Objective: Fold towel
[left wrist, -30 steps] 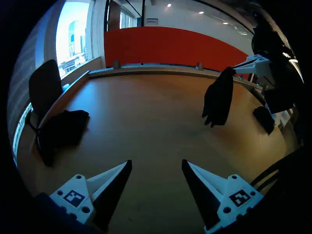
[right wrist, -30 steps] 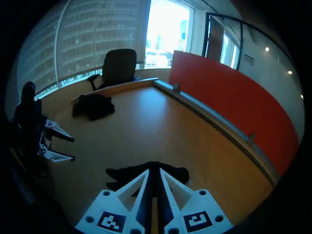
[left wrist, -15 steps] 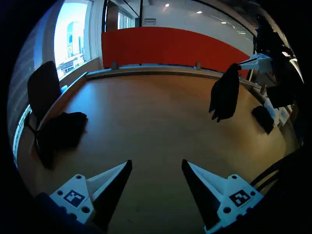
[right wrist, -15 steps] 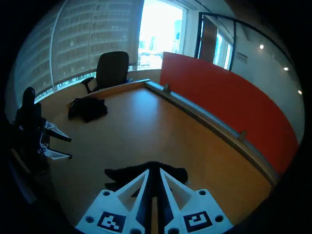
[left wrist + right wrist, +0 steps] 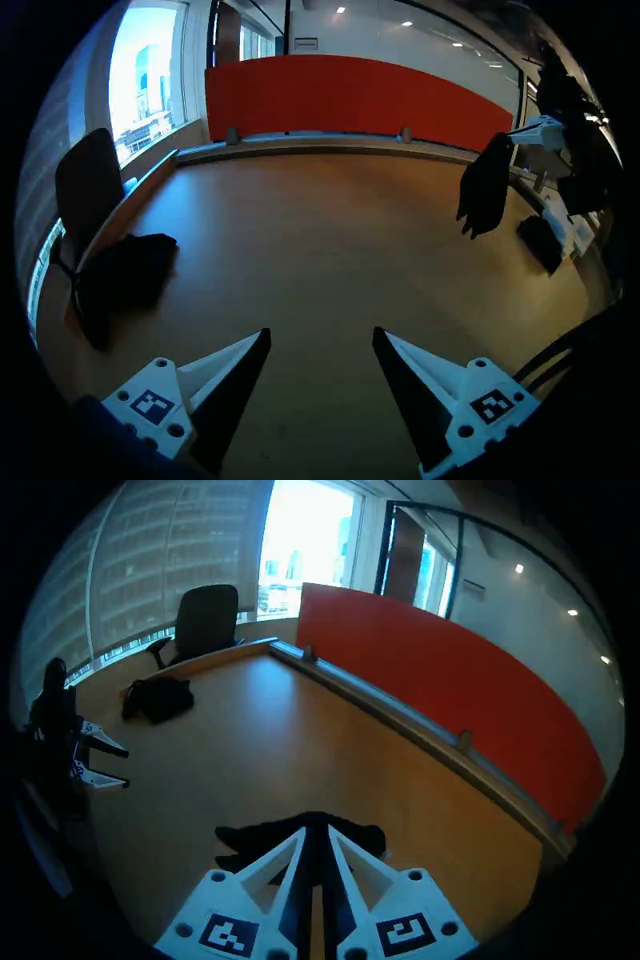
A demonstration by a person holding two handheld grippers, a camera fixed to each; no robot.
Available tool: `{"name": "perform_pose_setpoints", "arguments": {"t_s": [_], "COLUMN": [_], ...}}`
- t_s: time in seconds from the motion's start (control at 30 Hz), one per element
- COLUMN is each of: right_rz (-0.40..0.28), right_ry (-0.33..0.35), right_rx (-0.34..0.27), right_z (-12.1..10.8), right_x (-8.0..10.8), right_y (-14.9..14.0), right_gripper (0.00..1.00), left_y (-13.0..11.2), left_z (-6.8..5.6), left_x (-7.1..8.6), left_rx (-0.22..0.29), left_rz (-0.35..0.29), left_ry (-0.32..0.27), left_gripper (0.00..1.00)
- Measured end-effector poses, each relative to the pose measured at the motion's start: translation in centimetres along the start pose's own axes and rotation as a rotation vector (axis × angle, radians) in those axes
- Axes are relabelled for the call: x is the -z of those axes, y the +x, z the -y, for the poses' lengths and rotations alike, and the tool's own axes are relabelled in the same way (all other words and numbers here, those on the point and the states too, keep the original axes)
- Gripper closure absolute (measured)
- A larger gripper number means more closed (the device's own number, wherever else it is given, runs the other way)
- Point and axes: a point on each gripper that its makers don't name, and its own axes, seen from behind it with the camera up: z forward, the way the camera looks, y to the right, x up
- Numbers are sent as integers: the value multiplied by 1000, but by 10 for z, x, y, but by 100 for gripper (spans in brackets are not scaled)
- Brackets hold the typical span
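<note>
**Towel up in the air, one gripper empty**

The right gripper (image 5: 318, 830) has its fingers pinched tight on the dark towel (image 5: 356, 838). The cloth spills out to either side of the tips. In the left gripper view the towel hangs bunched and limp above the far right side of the wooden table (image 5: 320, 224), clear of the surface. The left gripper (image 5: 320, 331) hovers over the near edge with its fingers spread wide and nothing between them. A dark bundle (image 5: 120, 268) lies at the table's left edge beside a chair (image 5: 88, 180) (whether it is another towel is too dark to tell).

This looks like the opening step: the cloth is picked up but not spread. The next move probably calls for the left gripper to reach across and take a free hanging corner, so the towel can be stretched flat on the table.
</note>
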Motion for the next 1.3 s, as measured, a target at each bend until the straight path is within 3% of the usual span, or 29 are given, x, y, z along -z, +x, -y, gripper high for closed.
{"name": "perform_pose_setpoints", "arguments": {"t_s": [0.5, 1.3], "right_rz": [25, 54], "right_ry": [-87, -237], "right_rx": [-65, -123], "right_z": [-55, -146], "right_x": [34, 103], "right_y": [-36, -77], "right_gripper": [96, 96], "left_y": [4, 7], "left_z": [-3, -4], "left_x": [-1, -1], "left_rx": [-16, -37], "left_rz": [6, 13], "left_ry": [5, 12], "left_gripper": [6, 6]}}
